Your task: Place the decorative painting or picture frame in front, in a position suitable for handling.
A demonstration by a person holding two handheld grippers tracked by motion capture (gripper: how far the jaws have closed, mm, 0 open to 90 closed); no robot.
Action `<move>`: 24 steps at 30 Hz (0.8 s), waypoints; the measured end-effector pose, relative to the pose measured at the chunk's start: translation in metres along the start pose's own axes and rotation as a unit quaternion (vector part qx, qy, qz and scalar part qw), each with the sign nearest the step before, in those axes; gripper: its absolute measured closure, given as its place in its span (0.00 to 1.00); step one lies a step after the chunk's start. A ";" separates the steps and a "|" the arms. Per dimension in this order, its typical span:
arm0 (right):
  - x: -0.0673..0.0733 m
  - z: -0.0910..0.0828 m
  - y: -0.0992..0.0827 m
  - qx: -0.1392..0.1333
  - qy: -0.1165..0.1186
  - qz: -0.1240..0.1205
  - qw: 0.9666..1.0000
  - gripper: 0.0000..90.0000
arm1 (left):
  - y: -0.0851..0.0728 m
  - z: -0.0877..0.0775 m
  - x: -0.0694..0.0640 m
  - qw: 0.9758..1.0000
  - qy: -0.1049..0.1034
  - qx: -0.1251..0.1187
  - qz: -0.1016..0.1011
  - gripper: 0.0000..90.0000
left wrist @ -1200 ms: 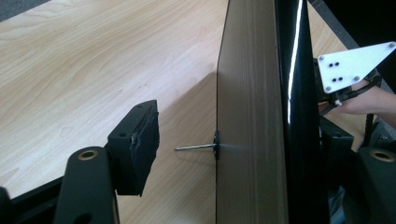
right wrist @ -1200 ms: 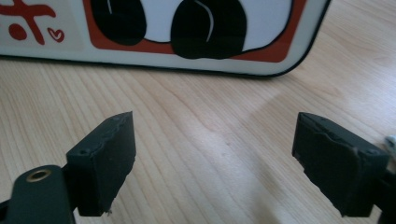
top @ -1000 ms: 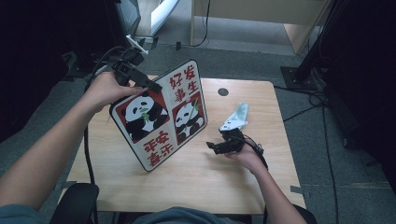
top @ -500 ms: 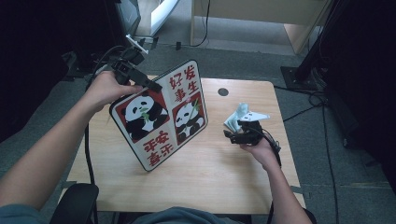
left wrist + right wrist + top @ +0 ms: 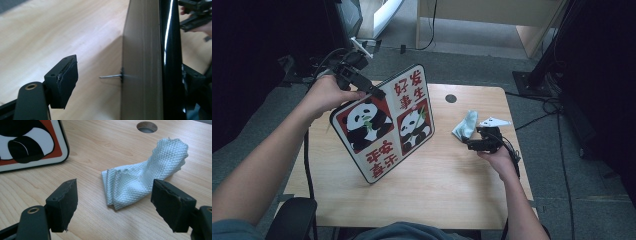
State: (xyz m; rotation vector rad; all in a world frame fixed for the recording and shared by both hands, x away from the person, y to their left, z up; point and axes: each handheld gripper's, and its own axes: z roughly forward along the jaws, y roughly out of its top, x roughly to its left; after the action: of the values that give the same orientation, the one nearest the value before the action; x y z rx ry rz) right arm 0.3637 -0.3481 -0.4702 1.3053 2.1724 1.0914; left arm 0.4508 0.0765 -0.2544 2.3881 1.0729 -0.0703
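Right gripper point(image 5: 113, 207), jaws standing wide and empty, is lining up on the crumpled cloth point(image 5: 140, 180) beside the panda board point(image 5: 384, 122); centering both pads before closing seems wise.

Panda sign point(image 5: 384, 125): glossy printed face, matt brown board back. Cloth point(image 5: 142, 182): pale, waffle-textured weave, crumpled. Worktop point(image 5: 432, 185): light wood grain, smooth, matt.
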 end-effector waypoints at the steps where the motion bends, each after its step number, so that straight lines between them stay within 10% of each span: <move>1: -0.001 0.000 0.000 0.001 0.000 0.002 1.000 0.25 | 0.000 -0.001 0.000 1.000 0.003 0.000 0.000 0.21; 6: -0.004 0.002 0.000 0.001 -0.005 0.005 1.000 0.25 | -0.001 -0.003 -0.002 1.000 0.016 0.003 -0.008 0.22; 11: -0.009 0.003 0.001 0.004 -0.010 0.018 1.000 0.25 | -0.001 -0.006 -0.016 0.997 0.045 -0.015 0.056 0.20; 24: -0.021 0.006 0.002 0.001 -0.018 0.034 0.999 0.25 | -0.014 -0.023 -0.013 0.998 0.022 -0.042 0.042 0.21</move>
State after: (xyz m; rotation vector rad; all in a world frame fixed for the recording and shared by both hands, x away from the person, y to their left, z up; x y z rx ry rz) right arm 0.3792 -0.3633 -0.4736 1.3974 2.1179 1.0846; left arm 0.4281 0.0870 -0.2372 2.3644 0.9756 0.0572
